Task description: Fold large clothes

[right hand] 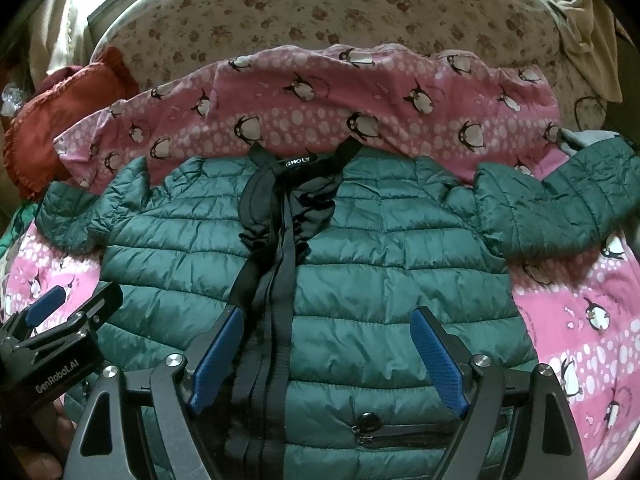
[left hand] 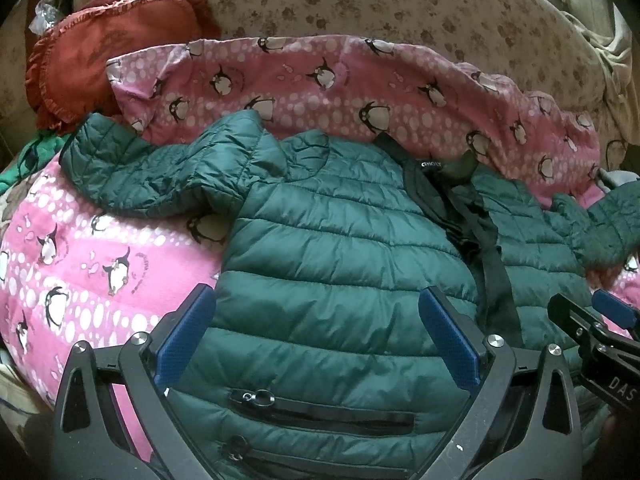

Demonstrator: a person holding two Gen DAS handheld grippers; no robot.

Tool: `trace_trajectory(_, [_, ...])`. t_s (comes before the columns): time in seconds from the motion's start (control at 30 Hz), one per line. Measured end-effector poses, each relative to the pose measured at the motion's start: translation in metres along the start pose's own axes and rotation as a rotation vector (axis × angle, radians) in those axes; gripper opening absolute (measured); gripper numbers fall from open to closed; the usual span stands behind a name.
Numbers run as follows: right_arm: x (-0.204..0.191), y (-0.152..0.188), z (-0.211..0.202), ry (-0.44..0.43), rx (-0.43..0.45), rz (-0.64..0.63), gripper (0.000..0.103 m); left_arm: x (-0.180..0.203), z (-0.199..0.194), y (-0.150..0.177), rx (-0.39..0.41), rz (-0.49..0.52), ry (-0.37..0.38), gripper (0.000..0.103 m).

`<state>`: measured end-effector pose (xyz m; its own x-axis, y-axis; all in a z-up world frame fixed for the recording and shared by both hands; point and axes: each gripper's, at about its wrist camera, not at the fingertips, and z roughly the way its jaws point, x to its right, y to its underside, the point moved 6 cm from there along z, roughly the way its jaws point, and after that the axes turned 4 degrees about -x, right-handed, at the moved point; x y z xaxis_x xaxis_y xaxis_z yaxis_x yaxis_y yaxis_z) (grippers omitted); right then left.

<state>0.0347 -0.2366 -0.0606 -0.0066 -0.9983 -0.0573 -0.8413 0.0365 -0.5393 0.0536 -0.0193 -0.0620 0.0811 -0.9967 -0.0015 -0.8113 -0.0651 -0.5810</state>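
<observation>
A dark green quilted puffer jacket (left hand: 340, 248) (right hand: 360, 248) lies front-up on a pink penguin blanket (left hand: 80, 272), collar away from me, black zipper (right hand: 280, 280) down its middle, both sleeves spread sideways. My left gripper (left hand: 318, 300) hovers open over the jacket's left front panel, just above a zipped pocket (left hand: 320, 412). My right gripper (right hand: 326, 320) hovers open over the right front panel, beside the zipper and above another pocket (right hand: 400, 428). Nothing is between either pair of blue pads. Each gripper shows at the edge of the other's view: the right gripper (left hand: 600, 336) and the left gripper (right hand: 68, 312).
The pink blanket (right hand: 320, 96) is bunched into a ridge behind the collar. A red frilled cushion (left hand: 100, 48) sits at the back left. A floral bedsheet (right hand: 320, 4) covers the bed beyond. Green fabric (left hand: 28, 160) pokes out at the left edge.
</observation>
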Motion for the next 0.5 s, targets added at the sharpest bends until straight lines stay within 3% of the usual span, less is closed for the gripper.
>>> trace_trajectory(0.5, [0.0017,-0.0021,0.0039,-0.037,0.01,0.028,0.084,-0.0003,0.0004,-0.0011,-0.001,0.013,-0.013,0.102])
